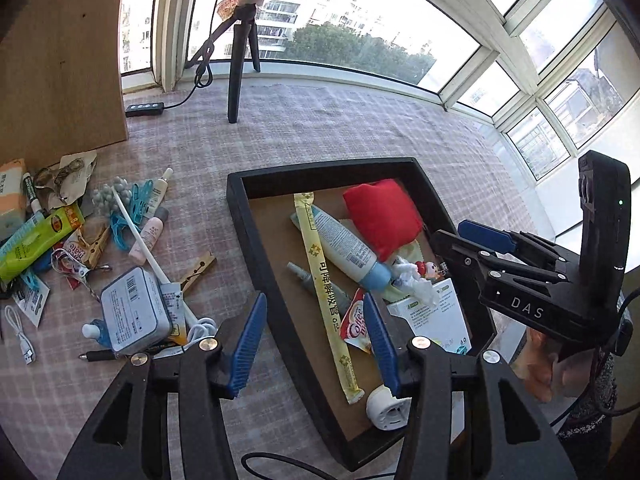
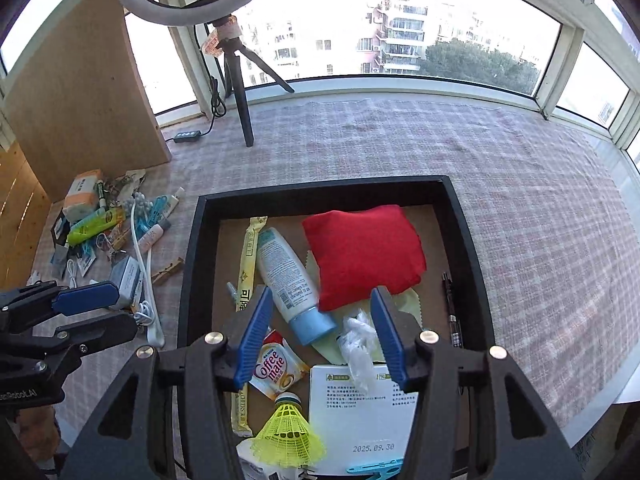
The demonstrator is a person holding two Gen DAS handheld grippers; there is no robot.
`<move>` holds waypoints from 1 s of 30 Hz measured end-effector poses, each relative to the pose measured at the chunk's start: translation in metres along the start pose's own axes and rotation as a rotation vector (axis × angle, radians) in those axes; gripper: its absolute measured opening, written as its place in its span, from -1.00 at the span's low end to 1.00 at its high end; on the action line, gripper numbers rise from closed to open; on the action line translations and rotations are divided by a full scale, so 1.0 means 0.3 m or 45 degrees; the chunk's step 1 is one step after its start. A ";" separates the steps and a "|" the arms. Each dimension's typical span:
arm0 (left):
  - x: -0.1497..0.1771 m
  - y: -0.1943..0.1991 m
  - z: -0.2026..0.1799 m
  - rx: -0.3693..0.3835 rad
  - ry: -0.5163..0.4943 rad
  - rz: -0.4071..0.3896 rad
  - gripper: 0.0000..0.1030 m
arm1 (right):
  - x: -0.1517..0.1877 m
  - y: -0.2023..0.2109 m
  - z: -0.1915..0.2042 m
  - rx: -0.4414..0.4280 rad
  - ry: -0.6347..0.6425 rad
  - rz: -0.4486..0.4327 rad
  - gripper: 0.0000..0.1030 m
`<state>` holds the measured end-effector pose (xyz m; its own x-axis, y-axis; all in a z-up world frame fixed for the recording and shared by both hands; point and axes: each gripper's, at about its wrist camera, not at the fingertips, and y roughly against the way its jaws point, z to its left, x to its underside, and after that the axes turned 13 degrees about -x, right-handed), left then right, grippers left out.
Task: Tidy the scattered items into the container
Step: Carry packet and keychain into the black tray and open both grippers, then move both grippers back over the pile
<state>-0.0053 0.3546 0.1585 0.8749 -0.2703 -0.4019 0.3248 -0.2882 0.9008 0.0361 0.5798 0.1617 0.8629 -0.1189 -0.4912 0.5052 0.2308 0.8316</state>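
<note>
Pink checked cloth [image 2: 400,148] is spread over the surface before a wide bay of windows. At the far left, a pile of scattered items [image 1: 80,240] is seen loose on the cloth: tubes, clips, sachets, a clothes peg [image 1: 198,270] and a grey tin [image 1: 134,314]. Just right of the pile, the left gripper [image 1: 316,344] is held with its jaws apart and nothing between them, over the near left wall of the black container [image 1: 240,216]. Further right, the right gripper [image 2: 322,332] is held over the container's inside, jaws likewise apart and empty, above a white bottle [image 2: 286,272] and a red pouch [image 2: 360,252] already stowed. The remaining items lie leftward of both grippers, so the left gripper is judged nearer. The tin, closest to it, lies with its long axis running roughly away from the camera.
</note>
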 end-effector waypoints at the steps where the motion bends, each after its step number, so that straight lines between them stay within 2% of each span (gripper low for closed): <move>1: 0.007 0.003 0.041 -0.022 0.023 -0.003 -0.08 | -0.003 -0.009 0.025 -0.015 0.018 0.006 -0.02; 8: 0.096 0.029 0.404 -0.174 0.195 -0.002 -0.09 | 0.003 -0.090 0.243 -0.168 0.203 0.082 -0.06; 10: 0.138 0.031 0.517 -0.220 0.261 0.017 -0.09 | 0.018 -0.120 0.319 -0.207 0.278 0.125 -0.23; 12: 0.182 0.031 0.627 -0.263 0.329 0.039 -0.09 | 0.038 -0.150 0.393 -0.251 0.351 0.169 -0.31; 16: 0.257 0.028 0.805 -0.326 0.459 0.076 -0.09 | 0.078 -0.216 0.527 -0.308 0.500 0.251 -0.32; 20: 0.300 0.021 0.916 -0.363 0.546 0.094 -0.09 | 0.117 -0.296 0.641 -0.328 0.644 0.351 -0.42; 25: 0.324 0.007 0.984 -0.370 0.595 0.104 -0.09 | 0.144 -0.414 0.749 -0.351 0.768 0.466 -0.59; 30: 0.324 -0.030 1.012 -0.369 0.610 0.124 -0.09 | 0.144 -0.489 0.858 -0.369 0.874 0.480 -0.58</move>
<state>-0.0322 0.0520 0.0615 0.9492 0.1830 -0.2559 0.2605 -0.0007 0.9655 0.0030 0.2922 0.0853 0.7255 0.6093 -0.3200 0.0795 0.3877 0.9184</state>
